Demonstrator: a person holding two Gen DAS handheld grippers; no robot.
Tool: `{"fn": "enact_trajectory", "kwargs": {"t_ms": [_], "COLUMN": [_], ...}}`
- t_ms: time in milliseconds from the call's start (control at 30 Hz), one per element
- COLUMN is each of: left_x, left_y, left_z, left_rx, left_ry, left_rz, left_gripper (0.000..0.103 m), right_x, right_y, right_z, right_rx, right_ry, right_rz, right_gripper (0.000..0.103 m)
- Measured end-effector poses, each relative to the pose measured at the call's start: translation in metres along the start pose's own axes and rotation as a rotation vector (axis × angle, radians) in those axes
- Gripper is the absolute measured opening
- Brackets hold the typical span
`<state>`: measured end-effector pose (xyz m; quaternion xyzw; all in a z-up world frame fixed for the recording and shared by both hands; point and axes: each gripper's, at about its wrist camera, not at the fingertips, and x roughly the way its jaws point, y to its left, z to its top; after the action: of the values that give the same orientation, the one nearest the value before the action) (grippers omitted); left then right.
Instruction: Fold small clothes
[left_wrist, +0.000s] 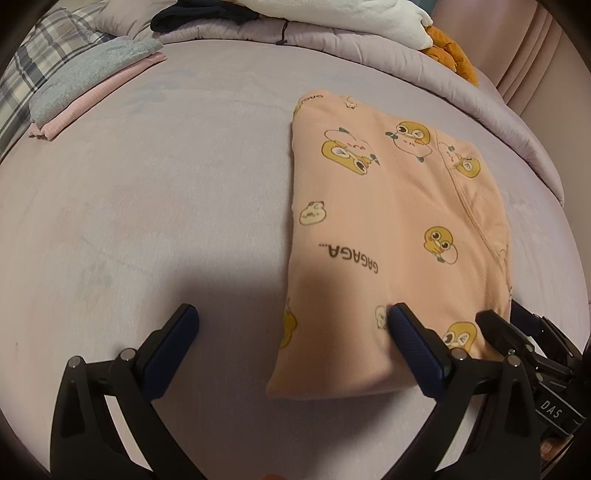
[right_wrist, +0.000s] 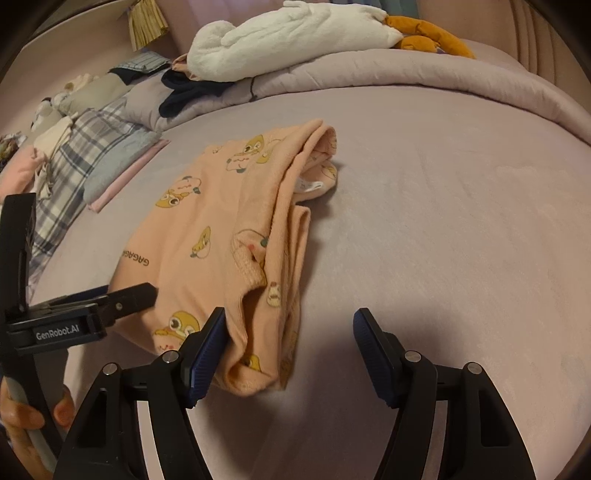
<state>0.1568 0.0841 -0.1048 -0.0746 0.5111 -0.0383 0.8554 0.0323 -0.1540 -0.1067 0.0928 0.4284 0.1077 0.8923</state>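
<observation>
Both grippers hang with jaws spread, gripping nothing: left gripper (left_wrist: 291, 325) over the near-left corner of the folded peach garment (left_wrist: 388, 221), right gripper (right_wrist: 290, 332) at its near-right corner; beyond it, a white plush toy (right_wrist: 295, 37) tops the bunched quilt (right_wrist: 369, 74)

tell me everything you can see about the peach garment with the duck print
The peach garment is soft fleece-like cloth printed with yellow cartoon ducks and the word GAGAGA. It lies folded into a long, roughly rectangular stack on the mauve bed cover, with layered edges and a ribbed cuff showing on one side. The left tool and right tool stand open at its near end, each with one pad against the cloth, neither pinching it.
</observation>
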Motion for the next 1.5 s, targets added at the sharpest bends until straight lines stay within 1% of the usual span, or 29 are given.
{"fn": "enact_trajectory", "kwargs": {"t_ms": [133, 300, 433, 633, 767, 867, 900, 967, 1000, 1033, 1133, 1200, 1267, 1333, 1500], "left_x": [-0.004, -0.011, -0.021, -0.044, -0.061, -0.074, -0.079, -0.084, -0.087, -0.09, -0.098, -0.102, -0.108, -0.115, -0.127], "left_y": [-0.002, -0.008, -0.008, -0.01, -0.011, -0.01, -0.009, -0.009, -0.009, -0.008, -0.004, -0.003, -0.005, -0.005, -0.004], "left_z": [-0.003, -0.011, -0.019, -0.033, -0.043, -0.051, -0.054, -0.059, -0.061, -0.064, -0.07, -0.072, -0.077, -0.079, -0.083], "left_rx": [0.007, 0.034, 0.026, 0.039, 0.044, 0.045, 0.045, 0.046, 0.048, 0.051, 0.044, 0.043, 0.052, 0.06, 0.068], "left_ry": [0.001, -0.007, -0.011, -0.038, -0.063, -0.085, -0.091, -0.098, -0.099, -0.104, -0.109, -0.114, -0.13, -0.146, -0.165], "left_rz": [0.003, 0.026, 0.004, 0.008, 0.033, 0.032, 0.032, 0.042, 0.052, 0.057, 0.048, 0.055, 0.076, 0.093, 0.117], "left_gripper": [0.103, 0.103, 0.103, 0.103, 0.103, 0.103, 0.103, 0.103, 0.103, 0.103, 0.103, 0.103, 0.103, 0.103, 0.103], "right_x": [-0.003, -0.013, -0.024, -0.04, -0.05, -0.057, -0.059, -0.065, -0.067, -0.069, -0.075, -0.079, -0.083, -0.087, -0.103], "right_y": [-0.001, 0.001, 0.006, 0.011, 0.015, 0.019, 0.02, 0.022, 0.023, 0.024, 0.027, 0.031, 0.034, 0.037, 0.045], "right_z": [-0.003, -0.007, -0.014, -0.023, -0.027, -0.029, -0.029, -0.031, -0.031, -0.031, -0.032, -0.034, -0.035, -0.034, -0.034], "right_rx": [0.006, 0.008, -0.01, -0.013, -0.011, -0.012, -0.012, -0.015, -0.015, -0.016, -0.022, -0.026, -0.034, -0.041, -0.056], "right_ry": [0.0, -0.01, -0.019, -0.022, -0.033, -0.043, -0.048, -0.061, -0.066, -0.074, -0.087, -0.089, -0.093, -0.101, -0.135], "right_rz": [-0.005, 0.0, 0.006, 0.016, 0.028, 0.039, 0.041, 0.041, 0.041, 0.043, 0.052, 0.055, 0.054, 0.047, 0.023], "right_gripper": [0.068, 0.068, 0.068, 0.068, 0.068, 0.068, 0.069, 0.076, 0.083, 0.084, 0.085, 0.085, 0.087, 0.094, 0.096]}}
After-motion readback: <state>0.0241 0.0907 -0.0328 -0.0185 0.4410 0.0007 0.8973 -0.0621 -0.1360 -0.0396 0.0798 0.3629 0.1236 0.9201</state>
